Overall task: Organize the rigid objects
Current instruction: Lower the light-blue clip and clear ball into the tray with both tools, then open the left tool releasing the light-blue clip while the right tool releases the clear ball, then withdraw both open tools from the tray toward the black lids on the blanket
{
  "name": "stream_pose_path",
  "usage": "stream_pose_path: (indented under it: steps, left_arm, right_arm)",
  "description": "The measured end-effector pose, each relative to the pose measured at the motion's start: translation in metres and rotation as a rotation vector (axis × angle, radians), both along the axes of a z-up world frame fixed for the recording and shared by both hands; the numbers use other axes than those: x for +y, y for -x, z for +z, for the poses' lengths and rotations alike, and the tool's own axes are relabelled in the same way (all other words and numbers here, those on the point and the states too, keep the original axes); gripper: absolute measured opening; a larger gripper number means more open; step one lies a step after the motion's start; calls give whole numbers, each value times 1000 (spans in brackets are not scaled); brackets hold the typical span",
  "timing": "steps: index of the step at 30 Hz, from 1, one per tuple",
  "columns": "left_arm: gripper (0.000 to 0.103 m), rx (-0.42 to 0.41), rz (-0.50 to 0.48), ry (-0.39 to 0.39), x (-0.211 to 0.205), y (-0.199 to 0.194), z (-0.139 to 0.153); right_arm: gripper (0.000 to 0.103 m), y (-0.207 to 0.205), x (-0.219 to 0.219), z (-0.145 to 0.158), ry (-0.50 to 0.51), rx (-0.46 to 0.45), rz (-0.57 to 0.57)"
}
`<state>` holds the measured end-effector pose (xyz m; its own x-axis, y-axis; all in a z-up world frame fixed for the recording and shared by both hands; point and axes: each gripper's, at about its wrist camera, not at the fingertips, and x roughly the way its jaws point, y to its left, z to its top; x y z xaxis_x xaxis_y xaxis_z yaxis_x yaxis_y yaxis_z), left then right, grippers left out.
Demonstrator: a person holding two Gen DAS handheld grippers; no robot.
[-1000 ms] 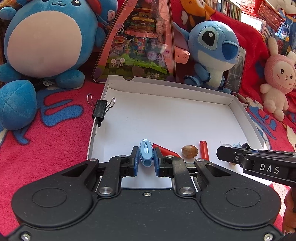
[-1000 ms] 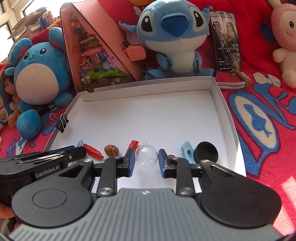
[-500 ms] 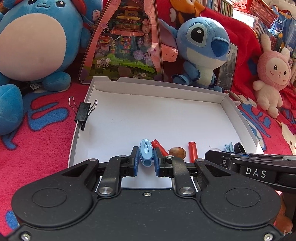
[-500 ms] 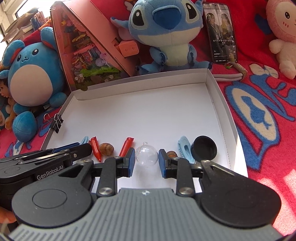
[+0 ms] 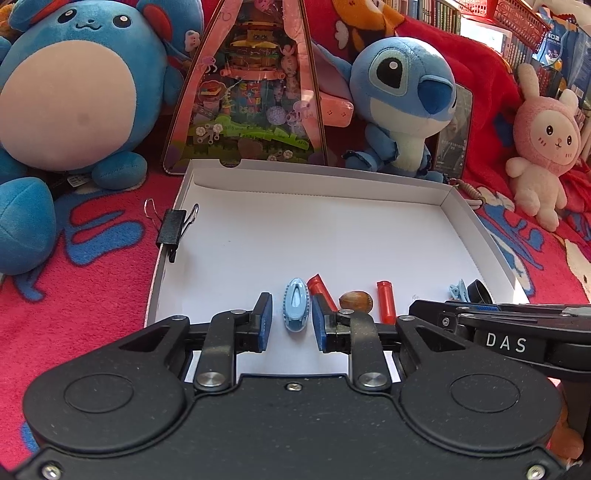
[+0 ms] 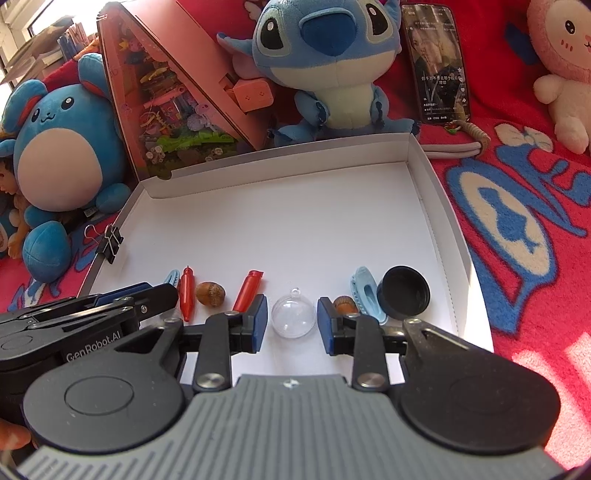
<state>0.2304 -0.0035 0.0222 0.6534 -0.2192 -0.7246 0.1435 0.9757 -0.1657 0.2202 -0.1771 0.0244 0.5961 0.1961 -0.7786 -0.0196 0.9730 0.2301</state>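
- Where the left wrist view looks down, a shallow white cardboard tray lies on a red blanket patterned in blue and white, with a black binder clip fixed to its left wall.
- The left gripper has just been opening: its blue pads stand clear on both sides of a pale blue hair clip, which lies on the tray floor between them.
- Just right of it sit a red crayon, a hazelnut and a red tube — all in one row near the front edge.
- Behind the tray lean a round blue plush, a pink triangular toy box, a Stitch plush and a pink bunny plush; bookshelves fill the far corner.
- In the right wrist view, the right gripper has likewise just been opening, its pads apart from a clear plastic ball resting on the tray floor between them.
- Right of the ball lie a second hazelnut, a second blue hair clip and a black cap — the cap nearest the right wall.
- A smartphone leans against the red fabric behind.
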Motion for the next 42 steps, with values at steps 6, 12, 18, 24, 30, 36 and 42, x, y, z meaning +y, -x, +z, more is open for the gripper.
stream_pose_path:
  steps: [6, 12, 18, 24, 30, 36, 42]
  left_arm:
    - [38, -14, 10, 1, 6, 10, 6]
    - [45, -26, 8, -5, 8, 19, 8]
    - [53, -53, 0, -10, 12, 38, 16]
    - [59, -78, -6, -7, 16, 54, 25]
    - [64, -93, -18, 7, 16, 68, 29]
    - [67, -107, -35, 6, 15, 81, 33]
    - [72, -122, -56, 9, 14, 94, 38]
  right_arm:
    - [56, 7, 3, 4, 30, -30, 26]
    - [64, 15, 3, 8, 46, -57, 45]
    - [72, 26, 2, 12, 59, -86, 65]
    - [80, 40, 1, 17, 83, -129, 86]
    - [86, 53, -1, 23, 100, -174, 107]
    - [89, 66, -5, 27, 105, -208, 119]
    - [94, 80, -9, 32, 119, -254, 130]
